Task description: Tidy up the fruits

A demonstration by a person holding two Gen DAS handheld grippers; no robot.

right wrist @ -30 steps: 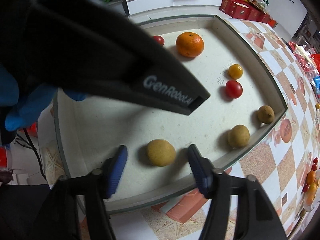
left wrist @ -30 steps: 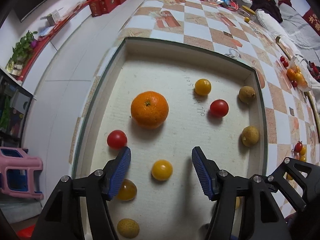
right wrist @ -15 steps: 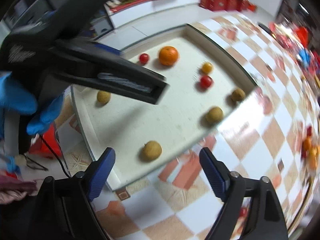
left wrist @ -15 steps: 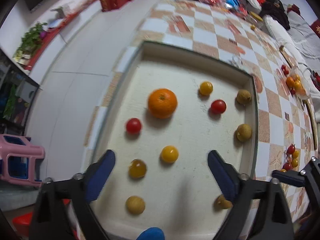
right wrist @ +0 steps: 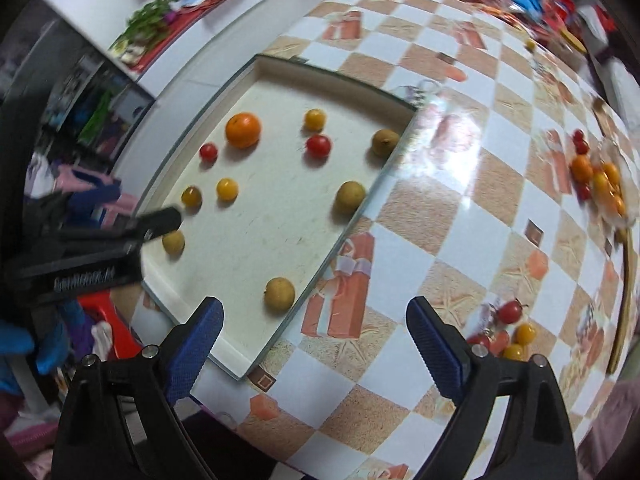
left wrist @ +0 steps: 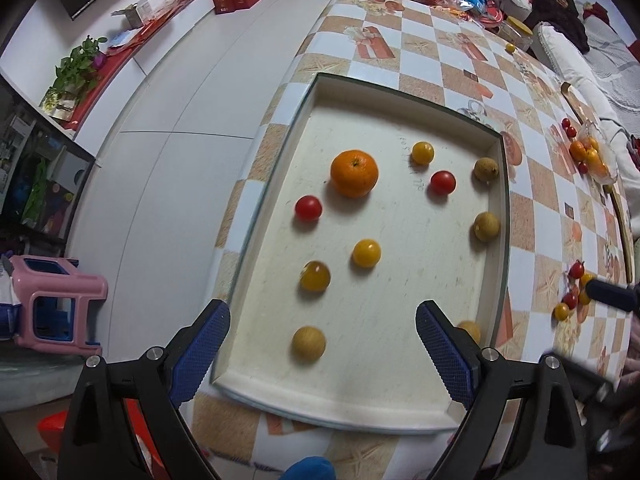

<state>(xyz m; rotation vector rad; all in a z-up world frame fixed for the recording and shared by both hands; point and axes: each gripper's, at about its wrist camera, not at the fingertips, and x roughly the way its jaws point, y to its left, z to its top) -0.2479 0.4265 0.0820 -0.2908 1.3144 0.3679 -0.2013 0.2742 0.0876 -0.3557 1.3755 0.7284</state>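
While both claws hung wide open and empty above the checkered table (right wrist: pixel 460 216), we logged the fruit by size. Left gripper (left wrist: pixel 322 344): jaws spread, nothing between them, poised over the near end of the white tray (left wrist: pixel 400 408). Right gripper (right wrist: pixel 314 342): equally spread, holding nothing, over the tray's near corner.

Largest was the orange (left wrist: pixel 354 173), well ahead of the left claw and slightly left of its centreline. We judged it the heaviest piece, firm-skinned and forgiving; a grip across its widest girth should hold.

Next, the brown round fruits, dull-skinned, probably light with a thin brittle shell. One (left wrist: pixel 308 343) lay just ahead between the left claw's fingers; another (right wrist: pixel 279 294) sat just ahead of the right claw, toward its left finger; two more (left wrist: pixel 487 227) lay along the tray's right wall. We would take these at the equator, gently.

Smallest, the cherry tomatoes: yellow (left wrist: pixel 366 253), amber (left wrist: pixel 315 276), red (left wrist: pixel 308 208), with further ones ahead right (left wrist: pixel 443 182). Smooth, slippery, easily burst, we judged; light centred pressure only.

A loose tomato cluster (right wrist: pixel 508 330) lay off the tray, right of the right claw.
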